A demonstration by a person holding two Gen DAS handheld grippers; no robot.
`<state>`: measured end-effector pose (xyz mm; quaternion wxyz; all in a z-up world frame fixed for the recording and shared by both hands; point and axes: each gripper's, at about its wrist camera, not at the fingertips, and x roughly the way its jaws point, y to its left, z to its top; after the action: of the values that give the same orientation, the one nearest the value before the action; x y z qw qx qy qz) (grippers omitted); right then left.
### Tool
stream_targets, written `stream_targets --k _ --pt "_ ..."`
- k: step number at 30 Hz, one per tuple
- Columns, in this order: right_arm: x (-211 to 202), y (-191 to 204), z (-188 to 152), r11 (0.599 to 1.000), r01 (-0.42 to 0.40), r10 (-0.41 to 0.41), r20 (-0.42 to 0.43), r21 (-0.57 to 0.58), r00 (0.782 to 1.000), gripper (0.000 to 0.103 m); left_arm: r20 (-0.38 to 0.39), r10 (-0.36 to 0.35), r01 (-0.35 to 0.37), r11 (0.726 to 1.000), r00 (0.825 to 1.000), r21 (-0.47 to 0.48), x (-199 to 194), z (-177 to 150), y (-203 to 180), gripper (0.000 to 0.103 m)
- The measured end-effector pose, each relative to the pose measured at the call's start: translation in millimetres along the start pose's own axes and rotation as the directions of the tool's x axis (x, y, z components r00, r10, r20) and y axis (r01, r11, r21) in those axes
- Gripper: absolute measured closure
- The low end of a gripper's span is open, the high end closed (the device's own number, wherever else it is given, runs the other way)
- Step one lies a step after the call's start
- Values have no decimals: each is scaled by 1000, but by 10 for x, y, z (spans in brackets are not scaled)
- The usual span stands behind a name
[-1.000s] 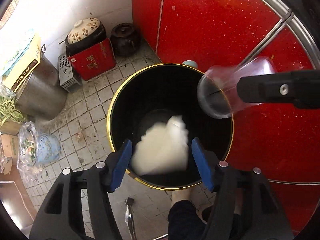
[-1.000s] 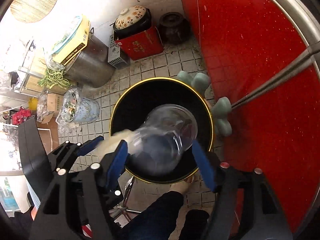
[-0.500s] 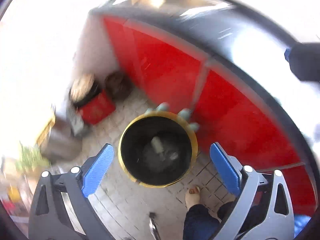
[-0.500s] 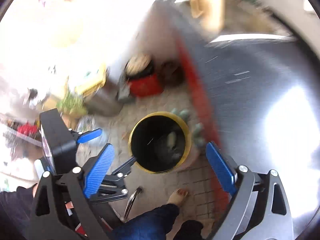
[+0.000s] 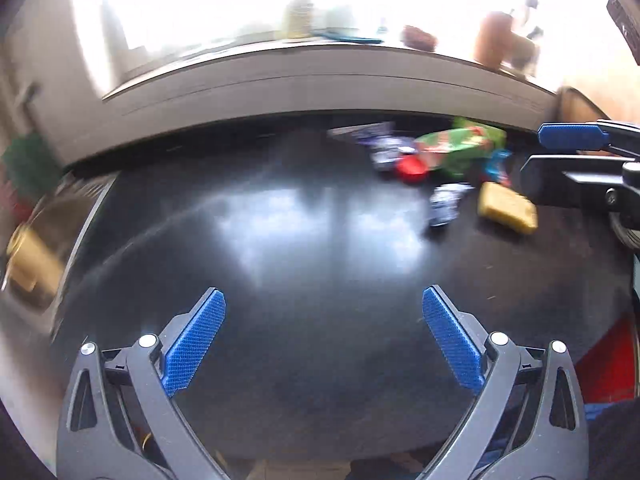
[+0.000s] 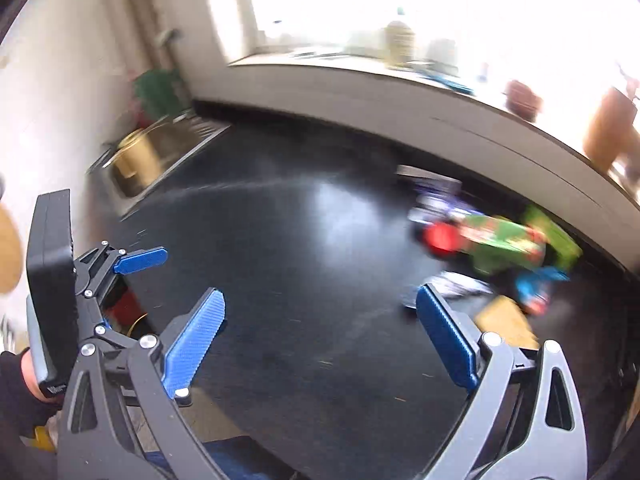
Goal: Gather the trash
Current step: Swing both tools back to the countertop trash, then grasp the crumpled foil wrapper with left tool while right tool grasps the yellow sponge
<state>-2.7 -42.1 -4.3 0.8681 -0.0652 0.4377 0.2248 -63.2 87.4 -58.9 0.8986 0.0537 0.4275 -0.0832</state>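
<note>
Mostly the trash is a loose cluster on the far right part of the glossy black countertop point(image 5: 304, 248), close under the pale raised ledge point(image 5: 320, 80) along its back edge. Largest is the crumpled green-and-red plastic snack bag point(image 5: 460, 146); it looks light, soft and slippery, likely to crush, so a pinch across a bunched fold should hold better than one on a flat face. Touching it on the left is a small red round lid or cap point(image 5: 411, 168), which seems stiff and low, best taken across its rim. Behind that lie blurred white-and-blue wrappers point(image 5: 380, 142), and a small crumpled white-and-blue packet point(image 5: 444, 202) sits nearer, all probably thin and feather-light. Just beside it lies a yellow rectangular sponge point(image 5: 507, 207), soft and springy, easy to squeeze across its short sides. A blue-and-red scrap point(image 5: 496, 166) is too blurred to judge.

The left gripper point(image 5: 323, 334) has its blue pads spread wide, holding nothing, over bare counter well apart from the pile. The right gripper point(image 6: 320, 334) is likewise spread wide and empty, its right finger near the packet and sponge, touching neither as far as the blur shows. A brass-coloured pot point(image 6: 134, 162) sits at the counter's far left.
</note>
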Motion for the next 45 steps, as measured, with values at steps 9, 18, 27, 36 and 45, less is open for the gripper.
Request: stream_targets --k 9,18,27,36,45 --pt "-420 -1268 -409 969 106 -111 10 225 994 10 -67 -96 104 986 993 128 445 516 -845 7" --pt "-210 -1648 -494 970 100 -97 -25 222 995 10 -124 -86 108 977 989 186 859 666 -1068 7" --pt "658 -2117 -787 984 111 -83 -189 143 979 10 -201 -64 114 961 977 251 1751 754 -1281 7" --pt "1279 -2284 -848 996 80 -65 -270 46 961 10 -217 -97 160 943 971 291 2237 787 -1404 20" --pt "1336 -2151 -885 995 100 -99 -259 -11 961 41 -215 -133 183 955 968 234 2241 788 -1418 74"
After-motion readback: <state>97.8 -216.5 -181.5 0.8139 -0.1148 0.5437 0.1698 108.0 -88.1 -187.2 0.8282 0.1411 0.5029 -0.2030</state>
